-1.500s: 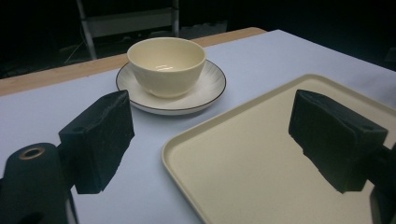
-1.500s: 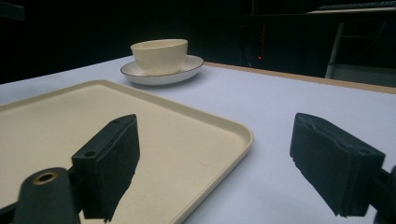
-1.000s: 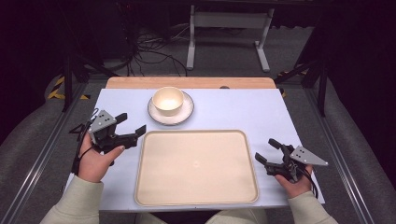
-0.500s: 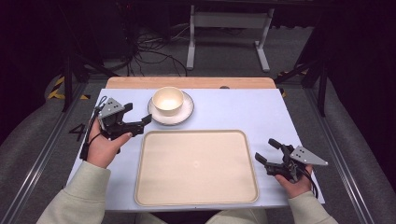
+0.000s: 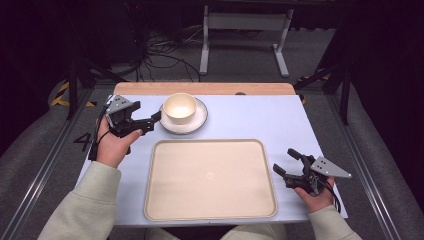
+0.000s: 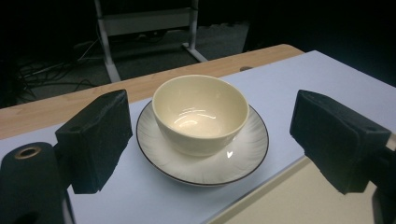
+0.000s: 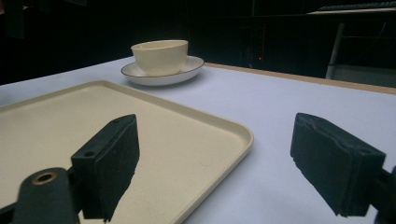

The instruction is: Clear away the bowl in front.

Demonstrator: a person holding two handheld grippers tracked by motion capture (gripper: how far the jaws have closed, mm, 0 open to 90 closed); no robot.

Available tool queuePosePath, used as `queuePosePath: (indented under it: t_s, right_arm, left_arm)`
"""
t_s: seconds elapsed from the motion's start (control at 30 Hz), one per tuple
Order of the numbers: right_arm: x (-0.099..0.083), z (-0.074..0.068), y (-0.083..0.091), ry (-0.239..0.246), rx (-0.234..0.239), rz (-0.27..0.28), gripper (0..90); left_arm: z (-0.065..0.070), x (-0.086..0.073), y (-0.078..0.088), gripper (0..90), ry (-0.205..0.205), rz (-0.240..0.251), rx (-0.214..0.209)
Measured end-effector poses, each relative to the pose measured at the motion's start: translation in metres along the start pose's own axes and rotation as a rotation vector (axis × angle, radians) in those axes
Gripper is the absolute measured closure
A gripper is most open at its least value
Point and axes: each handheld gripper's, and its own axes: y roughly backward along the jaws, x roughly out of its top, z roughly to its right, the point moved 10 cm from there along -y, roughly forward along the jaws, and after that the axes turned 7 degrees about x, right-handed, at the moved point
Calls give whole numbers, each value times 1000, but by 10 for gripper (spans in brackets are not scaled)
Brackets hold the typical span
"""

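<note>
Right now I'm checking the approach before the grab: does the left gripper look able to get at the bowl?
Probably yes. The left gripper is open just beside the saucer, its jaws spread wider than the bowl, and the table between them looks free. The bowl sits upright on the saucer.

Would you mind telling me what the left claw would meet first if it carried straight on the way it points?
Probably the bowl on its saucer: it sits centred between the open left claw jaws, though the saucer rim may come first.
</note>
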Motion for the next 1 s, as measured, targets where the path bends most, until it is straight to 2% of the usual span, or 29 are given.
queuePosePath:
  t_s: [0.17,0.4,1.0]
  right_arm:
    - [0,0,1,2,1,7,160]
    - [-1,-1,-1,32,-26,-13,127]
    - [2,0,4,21,-27,35,106]
  left_arm:
    - [-4,3,-8,134,4,-2,19]
    - [-8,7,-17,132,-11,-6,39]
    - [-19,21,-39,132,-15,-14,71]
